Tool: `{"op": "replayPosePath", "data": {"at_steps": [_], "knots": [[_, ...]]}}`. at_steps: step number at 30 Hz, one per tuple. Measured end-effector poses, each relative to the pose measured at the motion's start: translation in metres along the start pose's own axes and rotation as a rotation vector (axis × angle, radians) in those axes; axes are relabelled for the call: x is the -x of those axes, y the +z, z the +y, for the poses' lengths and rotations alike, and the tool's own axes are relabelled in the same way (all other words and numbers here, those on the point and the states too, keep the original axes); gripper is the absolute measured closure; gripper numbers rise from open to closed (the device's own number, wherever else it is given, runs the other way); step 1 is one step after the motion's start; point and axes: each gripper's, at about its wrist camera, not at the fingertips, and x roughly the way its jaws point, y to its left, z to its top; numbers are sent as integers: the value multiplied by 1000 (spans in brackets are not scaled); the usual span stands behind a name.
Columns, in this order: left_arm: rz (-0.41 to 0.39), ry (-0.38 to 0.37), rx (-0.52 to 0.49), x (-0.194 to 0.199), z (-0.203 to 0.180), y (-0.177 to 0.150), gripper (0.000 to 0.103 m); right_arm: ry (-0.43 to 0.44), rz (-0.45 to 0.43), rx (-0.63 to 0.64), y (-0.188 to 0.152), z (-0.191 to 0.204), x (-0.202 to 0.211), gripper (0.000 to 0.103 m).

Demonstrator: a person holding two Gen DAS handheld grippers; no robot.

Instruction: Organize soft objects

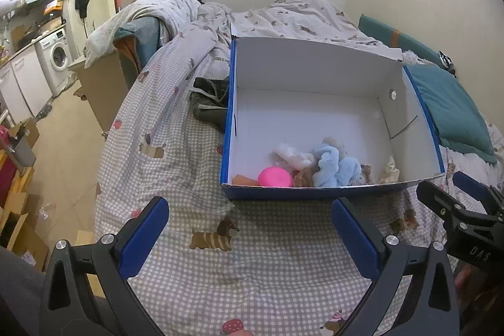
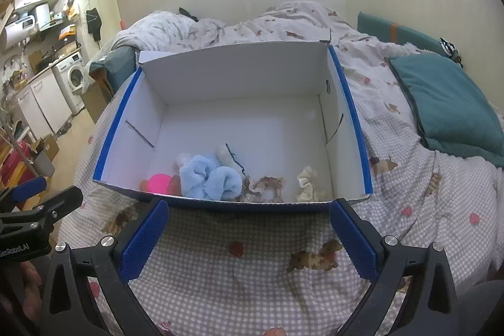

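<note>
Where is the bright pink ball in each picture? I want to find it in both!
Left wrist view: the pink ball sits low and centre, in the box's near left corner, against the front wall.
Right wrist view: the pink ball sits low and left of centre, in that same near corner.
Shared landmark: the fluffy light blue toy lies just right of the ball in both views.

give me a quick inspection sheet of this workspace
surface: bed with checked sheet, crumpled duvet behind.
job's things: box open on bed; inside near front wall, blue plush, pink ball, cream scrunchie, patterned scrunchie.
clutter: dark garment left of box; teal pillow right.
grippers: left gripper open, empty; right gripper open, empty.
cables: nothing seen.
surroundings: washer, cartons on floor.
</note>
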Motion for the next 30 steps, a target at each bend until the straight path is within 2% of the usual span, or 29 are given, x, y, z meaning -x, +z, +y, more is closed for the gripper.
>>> {"op": "replayPosePath", "data": {"at_steps": [30], "knots": [[2,-6,2,1,1,1,0,-2,2,-3,-1,0,-2,0]]}}
